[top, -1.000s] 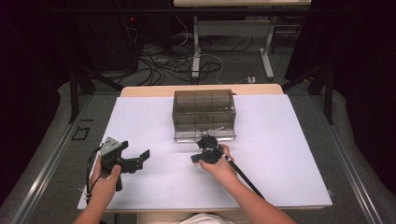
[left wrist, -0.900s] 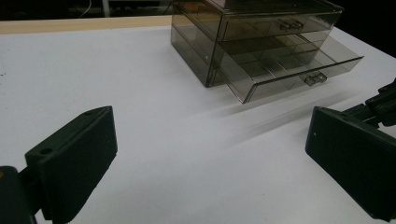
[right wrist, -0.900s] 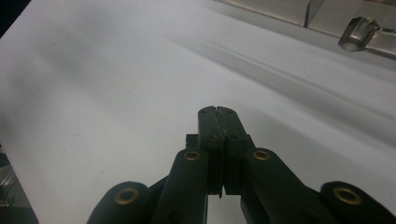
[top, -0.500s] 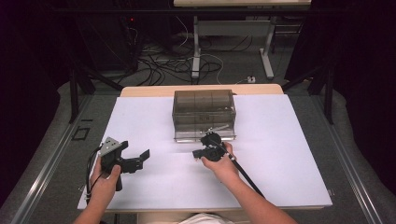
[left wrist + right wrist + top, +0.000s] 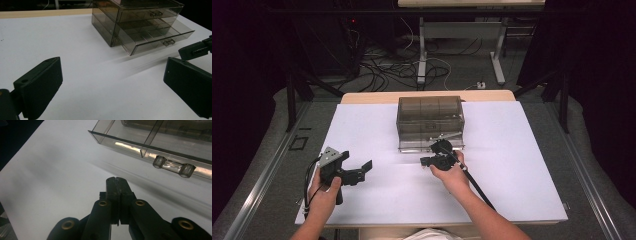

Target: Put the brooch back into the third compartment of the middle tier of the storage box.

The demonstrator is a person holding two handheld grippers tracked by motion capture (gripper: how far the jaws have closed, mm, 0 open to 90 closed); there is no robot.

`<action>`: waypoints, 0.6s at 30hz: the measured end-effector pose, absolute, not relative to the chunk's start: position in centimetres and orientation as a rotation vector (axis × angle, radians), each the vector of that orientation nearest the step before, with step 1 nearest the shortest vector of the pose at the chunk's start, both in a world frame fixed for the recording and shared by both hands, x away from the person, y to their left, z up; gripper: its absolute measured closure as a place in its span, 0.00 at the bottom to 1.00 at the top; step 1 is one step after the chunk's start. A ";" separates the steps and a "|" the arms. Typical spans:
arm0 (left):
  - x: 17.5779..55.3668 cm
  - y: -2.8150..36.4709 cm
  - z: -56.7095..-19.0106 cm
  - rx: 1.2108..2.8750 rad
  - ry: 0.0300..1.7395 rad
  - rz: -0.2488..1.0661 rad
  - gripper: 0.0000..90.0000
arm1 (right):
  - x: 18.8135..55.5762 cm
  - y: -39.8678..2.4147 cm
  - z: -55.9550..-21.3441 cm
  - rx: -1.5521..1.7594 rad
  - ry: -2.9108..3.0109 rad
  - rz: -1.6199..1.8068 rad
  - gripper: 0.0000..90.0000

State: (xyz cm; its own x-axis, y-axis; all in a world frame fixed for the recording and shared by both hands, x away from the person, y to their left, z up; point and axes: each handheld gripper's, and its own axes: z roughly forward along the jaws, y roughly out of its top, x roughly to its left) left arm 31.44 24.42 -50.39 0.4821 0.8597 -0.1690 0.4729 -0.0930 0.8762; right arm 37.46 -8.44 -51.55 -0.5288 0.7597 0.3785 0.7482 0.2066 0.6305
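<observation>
A smoky clear drawer box (image 5: pixel 429 120) stands at the table's middle back, its bottom drawer (image 5: pixel 152 41) pulled out a little. My right gripper (image 5: pixel 426 160) hovers just in front of that drawer, shut with nothing between its jaws, tips pointing left. In the right gripper view the closed tips (image 5: pixel 116 181) sit short of the drawer's clear handle (image 5: pixel 174 166), which lies ahead to the right. My left gripper (image 5: pixel 362 170) is held at the front left, jaws wide open and empty (image 5: pixel 112 82), facing the box from a distance. The right gripper's tip (image 5: pixel 197 50) shows beside my left gripper's right jaw.
The white table top (image 5: pixel 512 165) has bare room on both sides of the box. A wooden strip (image 5: pixel 362 97) runs along its far edge. Beyond it are table legs and cables (image 5: pixel 412 70) on a dark floor. A black cable (image 5: pixel 474 187) trails from the right gripper.
The right hand and its gripper have shifted slightly to the right in front of the drawer box. The left gripper has kept still.
</observation>
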 end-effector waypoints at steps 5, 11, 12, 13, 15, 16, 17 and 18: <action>31.4 24.4 -50.4 1.732 1.140 0.487 0.03 | 37.6 -8.8 -51.3 1.529 2.413 1.264 1.00; 31.4 24.4 -50.4 1.732 1.140 0.486 0.03 | 37.7 -9.2 -50.9 1.548 2.387 1.292 1.00; 31.4 24.4 -50.4 1.732 1.140 0.486 0.03 | 37.7 -9.3 -50.8 1.545 2.386 1.287 1.00; 31.4 24.4 -50.4 1.731 1.140 0.487 0.03 | 37.8 -9.4 -50.8 1.529 2.382 1.290 1.00; 31.4 24.4 -50.4 1.730 1.139 0.487 0.03 | 37.8 -9.4 -50.6 1.540 2.377 1.290 1.00; 31.4 24.4 -50.4 1.731 1.140 0.487 0.03 | 37.8 -9.4 -50.6 1.540 2.377 1.290 1.00; 31.4 24.4 -50.4 1.731 1.140 0.487 0.03 | 37.9 -9.6 -50.5 1.537 2.375 1.290 1.00; 31.4 24.4 -50.4 1.731 1.140 0.487 0.03 | 37.9 -9.6 -50.5 1.537 2.362 1.303 1.00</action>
State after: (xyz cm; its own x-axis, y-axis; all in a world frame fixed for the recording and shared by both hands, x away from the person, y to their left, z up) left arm 31.45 24.43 -50.40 0.4816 0.8598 -0.1697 0.4716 -0.0911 0.8771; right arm 37.90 -9.59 -50.49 -0.5095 0.7684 0.3872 0.7372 0.1577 0.6570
